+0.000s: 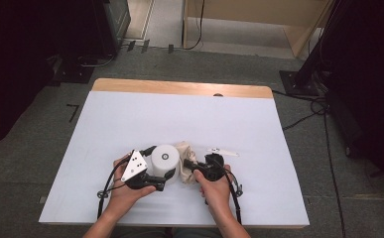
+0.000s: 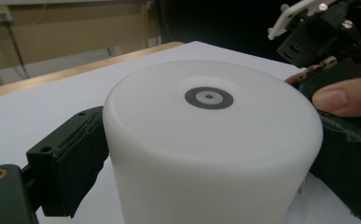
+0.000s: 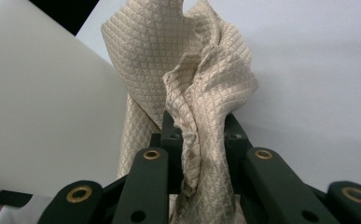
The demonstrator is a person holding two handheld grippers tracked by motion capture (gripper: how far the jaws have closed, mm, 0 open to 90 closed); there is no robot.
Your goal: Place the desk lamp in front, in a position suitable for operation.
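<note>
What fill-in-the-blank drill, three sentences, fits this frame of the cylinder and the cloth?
1. The left claw is clamped on the white ____.
2. The right claw pinches a beige quilted ____.
3. The cylinder stands ____ on the white table.

Missing words: cylinder; cloth; upright

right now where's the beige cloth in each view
High view: the beige quilted cloth is bunched just right of the white cylinder, at the right gripper.
Left gripper view: I cannot make the cloth out.
Right gripper view: it rises centre frame, pinched between the jaws.
Shared landmark: the white cylinder, centre in the left gripper view and at the left edge in the right gripper view.
</note>
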